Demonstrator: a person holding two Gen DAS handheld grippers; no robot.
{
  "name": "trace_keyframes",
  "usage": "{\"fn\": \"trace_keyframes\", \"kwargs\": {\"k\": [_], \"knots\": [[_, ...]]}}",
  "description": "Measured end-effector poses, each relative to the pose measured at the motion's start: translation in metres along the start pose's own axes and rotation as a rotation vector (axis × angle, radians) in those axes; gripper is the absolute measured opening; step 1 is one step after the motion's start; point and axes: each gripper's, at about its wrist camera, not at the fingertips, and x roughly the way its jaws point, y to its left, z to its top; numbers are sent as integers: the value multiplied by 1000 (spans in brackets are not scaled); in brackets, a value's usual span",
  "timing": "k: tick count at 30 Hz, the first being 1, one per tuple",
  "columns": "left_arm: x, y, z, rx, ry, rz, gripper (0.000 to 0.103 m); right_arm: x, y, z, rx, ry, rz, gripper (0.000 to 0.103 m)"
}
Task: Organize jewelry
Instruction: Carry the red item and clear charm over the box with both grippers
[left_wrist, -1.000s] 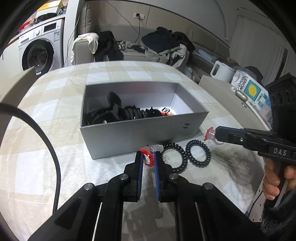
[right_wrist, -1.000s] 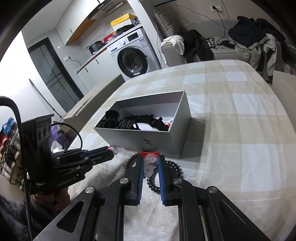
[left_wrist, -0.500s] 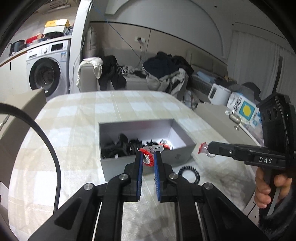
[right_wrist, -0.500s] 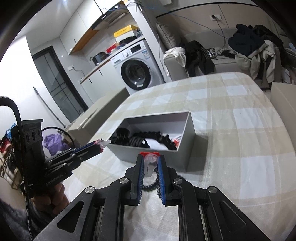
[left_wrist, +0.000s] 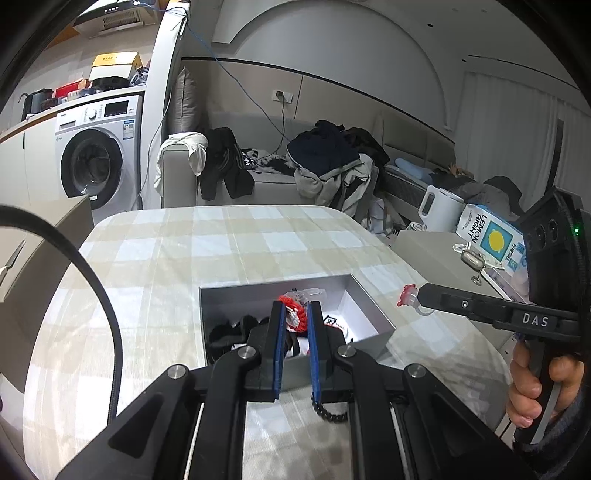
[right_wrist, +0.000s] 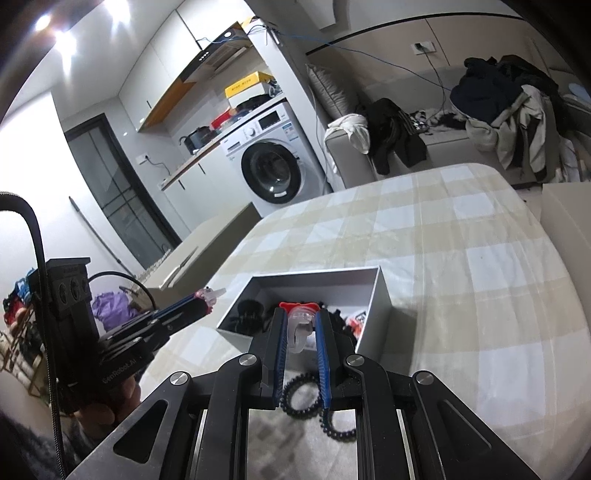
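left gripper (left_wrist: 295, 314) clamped on red-and-clear plastic hair clip (left_wrist: 294, 309) | right gripper (right_wrist: 300, 325) clamped on red-topped clear clip (right_wrist: 300, 325) | both above open grey cardboard box (left_wrist: 369, 334), likely for dropping in

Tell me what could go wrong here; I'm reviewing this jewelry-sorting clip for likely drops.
1. The left tongs pinch the red beaded clear clip only at their tips; it might slip out short of the grey open box.
2. The right tongs hold the clear red-topped clip just as narrowly.
3. Two black coil hair ties lying on the checked tablecloth could be forgotten.
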Motion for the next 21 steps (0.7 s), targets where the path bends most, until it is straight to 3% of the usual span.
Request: {"fn": "trace_keyframes", "kwargs": {"k": [21], "knots": [[24,5,15,2,16,1,7,24,-7,26,32,-22,15,14]]}}
